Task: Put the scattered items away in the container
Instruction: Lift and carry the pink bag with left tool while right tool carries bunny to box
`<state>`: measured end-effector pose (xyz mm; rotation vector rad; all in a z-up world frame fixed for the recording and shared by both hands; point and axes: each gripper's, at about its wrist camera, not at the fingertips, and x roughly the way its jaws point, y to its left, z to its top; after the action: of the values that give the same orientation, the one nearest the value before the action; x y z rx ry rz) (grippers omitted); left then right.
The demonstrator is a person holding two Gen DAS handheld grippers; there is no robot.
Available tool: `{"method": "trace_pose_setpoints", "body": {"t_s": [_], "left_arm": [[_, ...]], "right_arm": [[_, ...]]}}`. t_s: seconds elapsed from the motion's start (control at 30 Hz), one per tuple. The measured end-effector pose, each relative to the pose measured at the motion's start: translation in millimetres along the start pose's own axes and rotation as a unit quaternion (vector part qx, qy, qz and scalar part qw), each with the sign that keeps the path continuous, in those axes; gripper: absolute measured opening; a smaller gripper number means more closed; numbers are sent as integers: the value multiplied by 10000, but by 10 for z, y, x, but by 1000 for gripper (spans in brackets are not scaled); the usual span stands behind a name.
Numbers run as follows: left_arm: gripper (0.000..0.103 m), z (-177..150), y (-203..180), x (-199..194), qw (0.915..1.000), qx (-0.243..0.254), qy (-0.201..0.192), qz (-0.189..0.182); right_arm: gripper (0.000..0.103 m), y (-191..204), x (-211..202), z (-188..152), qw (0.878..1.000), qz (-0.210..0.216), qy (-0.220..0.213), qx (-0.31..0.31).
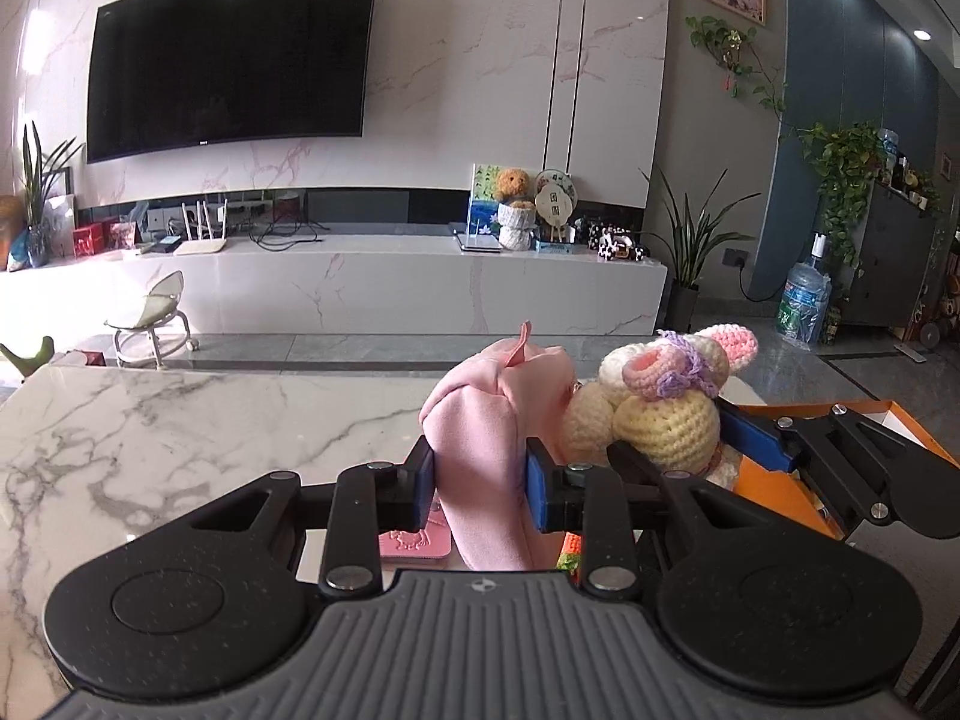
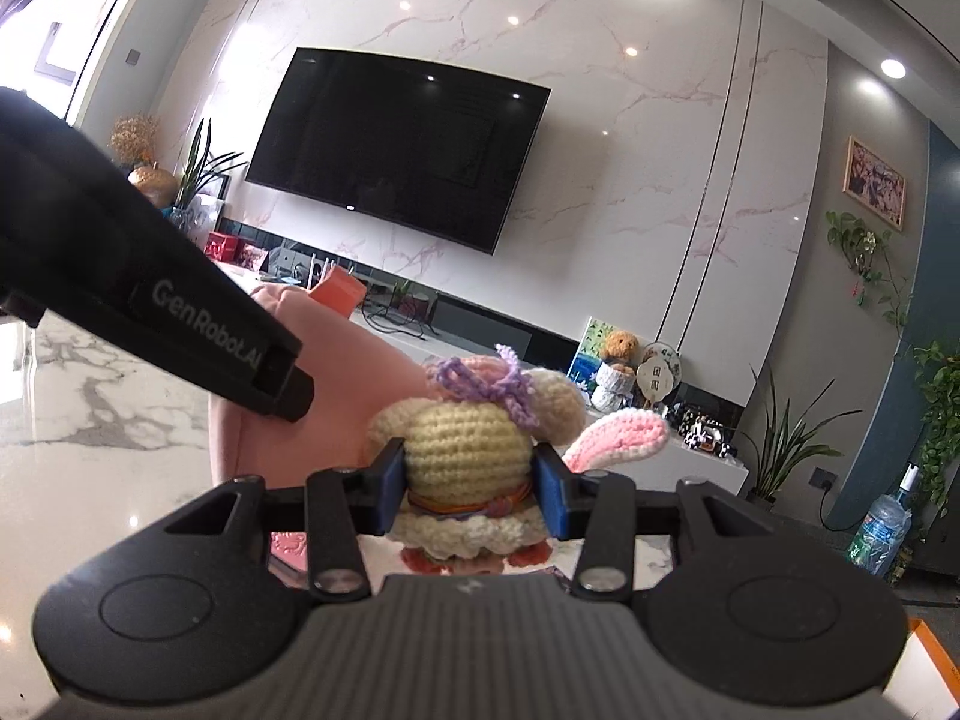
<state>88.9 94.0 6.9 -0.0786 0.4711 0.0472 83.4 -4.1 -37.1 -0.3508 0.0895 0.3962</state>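
Crocheted bunny doll [image 2: 465,450] sits clamped in the right claw [image 2: 468,489], raised above the marble desk [image 1: 180,438]. Just beside it, the left claw [image 1: 480,480] is clamped on a pink cloth bundle [image 1: 486,420], near the orange box [image 1: 900,420] at the desk's right edge.

Pink cloth [image 1: 480,438], cream-yellow crochet bunny [image 2: 465,444], orange box [image 1: 774,492].

A TV [image 1: 231,54] hangs on the marble wall. Below it, a teddy [image 1: 513,185] sits on the console. A water jug [image 1: 806,300] stands on the floor.
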Motion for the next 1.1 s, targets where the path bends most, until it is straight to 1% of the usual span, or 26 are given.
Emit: {"method": "trace_pose_setpoints", "body": {"t_s": [0.27,0.4,0.57,0.7,0.87,1.03,1.1], "left_arm": [[34,147,-295,-243,9991,276,-308,86],[34,231,-510,-308,9979,460,-454,23],[34,310,-869,-314,9953,752,-590,-159],[34,335,-1174,-241,9927,971,-610,-362],[34,320,-1539,-110,9892,1197,-545,-648],[34,284,-1906,69,9840,1473,-462,-890],[34,258,-2025,154,9823,1548,-401,-970]], "right_arm": [[47,-295,-300,111,9986,-293,-390,184],[47,-502,-401,129,9972,-461,-476,343],[47,-841,-480,92,9945,-754,-489,541],[47,-1159,-535,40,9910,-1013,-396,780],[47,-1614,-552,-55,9857,-1257,-159,1112],[48,-1991,-485,-180,9815,-1352,218,1338],[48,-2120,-446,-236,9811,-1325,407,1353]]}}
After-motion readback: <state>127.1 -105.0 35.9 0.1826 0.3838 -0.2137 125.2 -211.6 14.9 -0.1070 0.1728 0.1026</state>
